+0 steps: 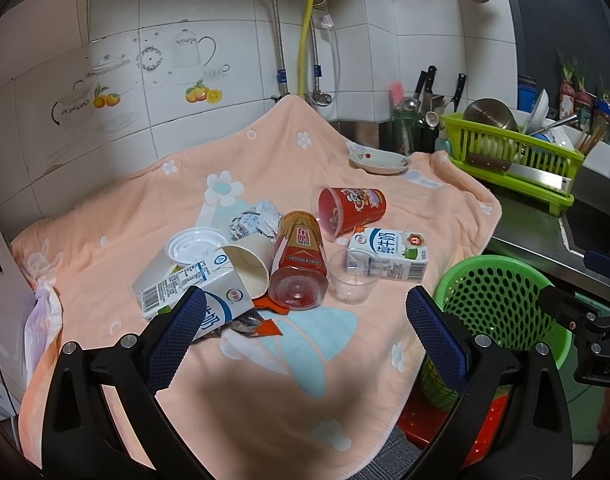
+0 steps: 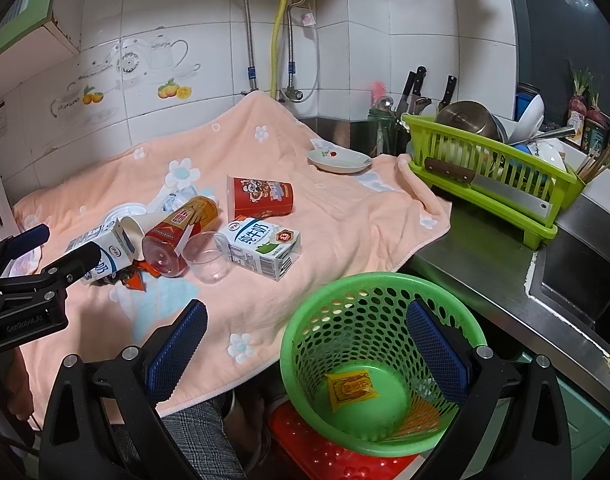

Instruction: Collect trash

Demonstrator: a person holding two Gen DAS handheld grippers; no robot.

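- We see the trash in one heap on the peach towel (image 1: pixel 117 248) over the surface: a milk carton (image 1: pixel 387 254), a red bottle (image 1: pixel 299 260), a clear cup (image 1: pixel 353 276), and a red cup (image 1: pixel 351 208) on its side.
- Our left gripper (image 1: pixel 305 332) hovers near the heap, fingers apart and empty.
- Our right gripper (image 2: pixel 305 340) hangs over the green basket (image 2: pixel 305 320) just beyond the towel edge, fingers apart; a yellow sachet (image 2: pixel 351 390) lies inside.
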